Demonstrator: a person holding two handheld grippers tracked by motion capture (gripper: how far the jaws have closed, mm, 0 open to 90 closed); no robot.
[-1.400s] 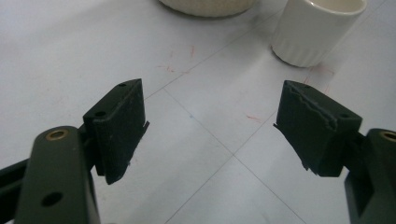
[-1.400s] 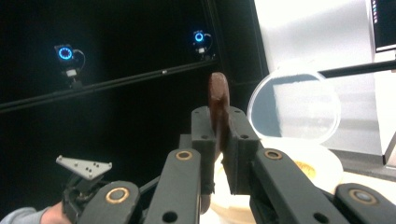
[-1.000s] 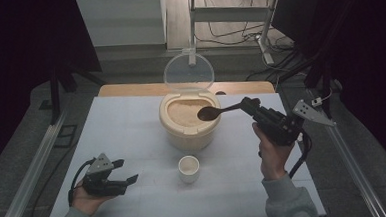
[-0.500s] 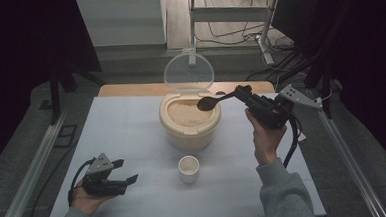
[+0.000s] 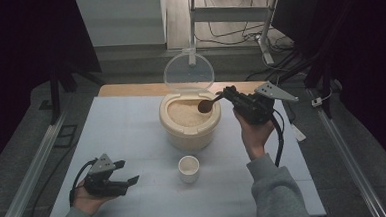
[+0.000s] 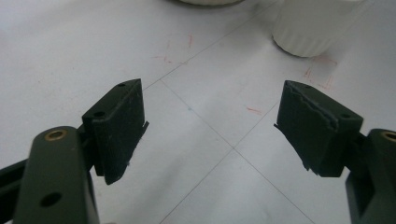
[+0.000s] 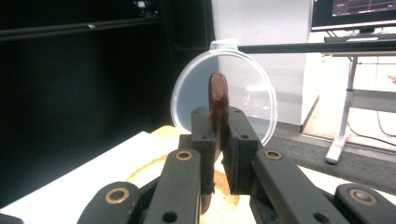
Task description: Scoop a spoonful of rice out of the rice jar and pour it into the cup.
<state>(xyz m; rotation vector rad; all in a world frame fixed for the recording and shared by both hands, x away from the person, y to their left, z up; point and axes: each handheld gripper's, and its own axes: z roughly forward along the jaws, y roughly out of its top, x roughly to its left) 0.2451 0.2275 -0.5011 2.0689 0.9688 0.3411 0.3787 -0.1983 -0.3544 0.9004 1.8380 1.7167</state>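
While the high view places the left gripper (image 5: pixel 127 182) low over the white tabletop (image 5: pixel 132 136) near the person, the left gripper view shows its jaws wide apart and empty, the small white ribbed cup (image 6: pixel 313 23) beyond them. Farther off, the right gripper (image 5: pixel 229 95) clamps the dark brown wooden spoon (image 5: pixel 206 106) over the cream round rice container (image 5: pixel 190 119); the right gripper view shows the spoon edge-on before the clear round lid (image 7: pixel 247 88).

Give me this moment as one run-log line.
right gripper: shut on spoon, bowl over rice in bin | lid: up | left gripper: open, empty, on table | cup: upright, before bin
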